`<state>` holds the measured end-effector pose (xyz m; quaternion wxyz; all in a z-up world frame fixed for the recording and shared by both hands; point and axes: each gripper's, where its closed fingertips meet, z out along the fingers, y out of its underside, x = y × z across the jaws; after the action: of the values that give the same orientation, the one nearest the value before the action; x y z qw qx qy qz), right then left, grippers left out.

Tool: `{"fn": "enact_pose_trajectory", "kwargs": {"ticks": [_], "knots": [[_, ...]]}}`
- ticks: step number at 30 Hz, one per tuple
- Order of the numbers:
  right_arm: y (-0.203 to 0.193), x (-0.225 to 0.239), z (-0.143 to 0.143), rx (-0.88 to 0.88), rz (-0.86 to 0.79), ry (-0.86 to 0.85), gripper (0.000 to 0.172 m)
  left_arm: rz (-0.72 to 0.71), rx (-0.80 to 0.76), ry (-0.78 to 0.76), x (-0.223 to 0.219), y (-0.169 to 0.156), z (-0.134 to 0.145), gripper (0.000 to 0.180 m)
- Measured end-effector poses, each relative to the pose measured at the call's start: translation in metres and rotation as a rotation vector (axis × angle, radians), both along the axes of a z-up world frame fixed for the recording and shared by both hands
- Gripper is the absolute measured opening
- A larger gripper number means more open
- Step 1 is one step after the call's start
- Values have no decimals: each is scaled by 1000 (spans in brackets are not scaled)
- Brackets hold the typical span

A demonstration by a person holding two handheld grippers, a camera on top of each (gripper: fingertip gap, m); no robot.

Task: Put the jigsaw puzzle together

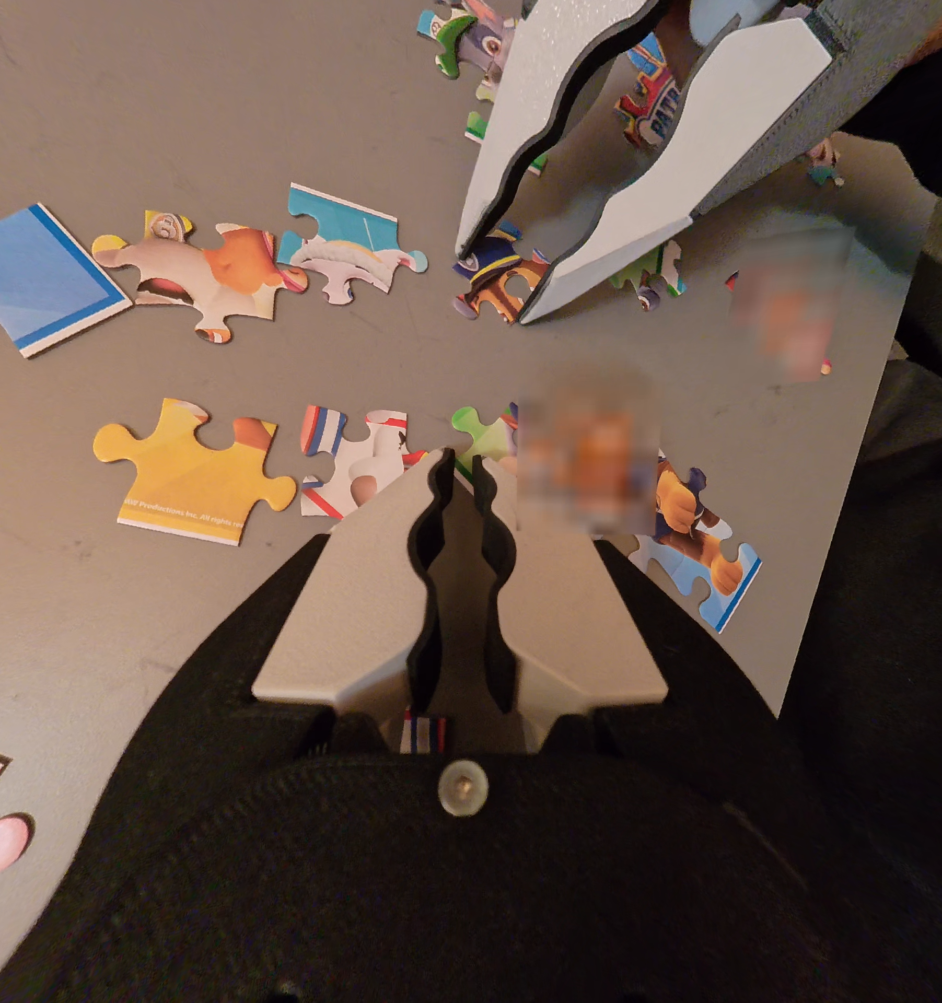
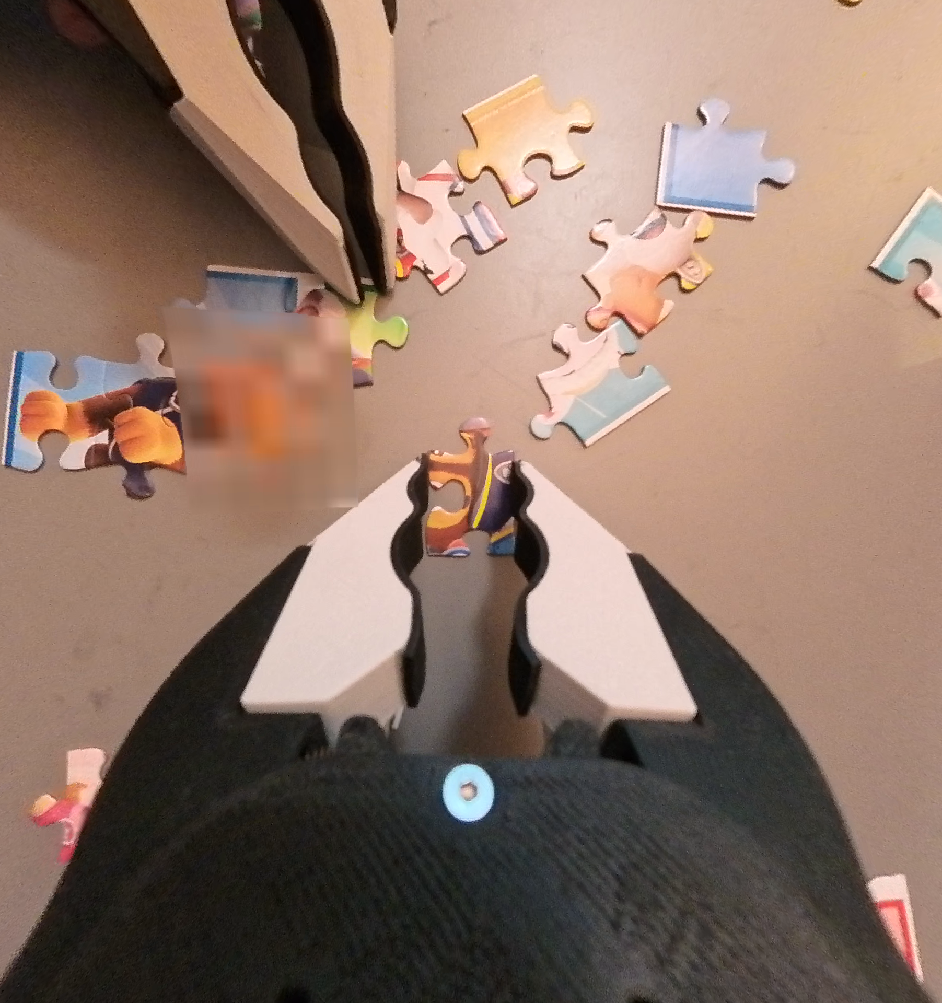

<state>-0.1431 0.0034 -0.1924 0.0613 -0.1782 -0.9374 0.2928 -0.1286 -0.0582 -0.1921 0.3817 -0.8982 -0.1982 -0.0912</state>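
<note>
The table was plain grey. One puzzle piece was yellow, another blue; a third showed orange and navy.

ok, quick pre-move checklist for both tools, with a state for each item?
1. Right tool pads against both sides of the navy-and-brown puzzle piece: ok.
2. That piece lifted off the table: cannot tell.
3. Left tool nearly closed, nothing between its pads: ok.
4. Left tool's tips clear of the green piece: cannot tell.
5. The two tools apart from each other: ok.
6. Teal piece apart from the gripped piece: ok.
</note>
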Motion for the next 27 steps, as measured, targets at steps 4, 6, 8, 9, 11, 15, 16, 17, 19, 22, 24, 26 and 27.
{"fn": "enact_pose_trajectory", "kwargs": {"ticks": [4,6,8,9,11,15,16,17,19,22,24,26,27], "knots": [[-5,6,4,-21,24,27,0,1,-4,4,0,0,0,4],[-6,12,1,-11,29,6,0,1,-3,4,0,0,0,4],[-6,13,2,-5,9,-1,10,0,0,0,0,0,0,4],[-5,13,5,2,2,5,11,0,3,-2,0,0,0,4],[0,2,15,-8,-34,65,9,-1,7,-6,0,0,0,4],[33,-42,25,41,-178,177,13,-1,9,-8,0,0,0,4],[41,-53,22,54,-212,162,20,0,8,-7,0,0,0,4],[48,-62,19,61,-242,138,26,0,7,-6,0,1,0,4],[59,-79,11,75,-287,85,35,1,3,-2,0,0,0,4],[62,-93,1,68,-312,1,41,1,1,1,0,0,0,4],[56,-94,-1,35,-315,-54,43,-1,4,-2,0,0,0,4],[55,-93,-1,48,-314,-43,40,-3,9,-7,0,0,0,4],[53,-88,-1,50,-312,-45,31,-4,12,-10,0,0,0,4]]}}
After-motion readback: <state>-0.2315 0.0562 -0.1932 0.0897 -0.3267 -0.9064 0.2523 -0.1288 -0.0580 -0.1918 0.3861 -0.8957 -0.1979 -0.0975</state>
